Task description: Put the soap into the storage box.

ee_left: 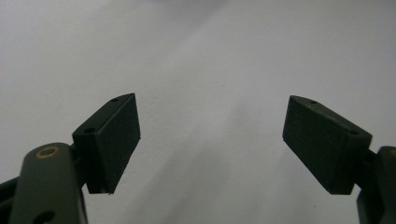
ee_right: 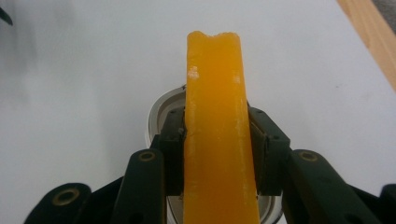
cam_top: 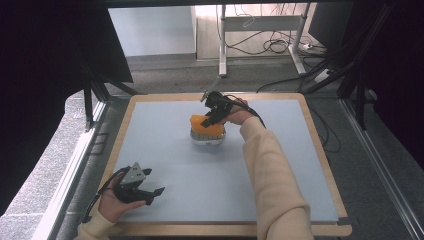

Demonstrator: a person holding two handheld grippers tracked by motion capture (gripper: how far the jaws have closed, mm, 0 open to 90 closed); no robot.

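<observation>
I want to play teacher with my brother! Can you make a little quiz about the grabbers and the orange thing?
1. True or false: the left gripper is holding something.
2. What does the right gripper squeeze? A) orange sponge B) blue cup C) spoon
3. Fill in: under the sponge sits a white ____.

Key: 1. False, its jaws are open over the bare table. 2. A. 3. Bowl.

No text, label, brand, number or sign can be read in any of the views. The pale surface (cam_top: pixel 180 165) is blank. The orange slab (ee_right: pixel 217 140) bears no print, only small pale flecks.
</observation>
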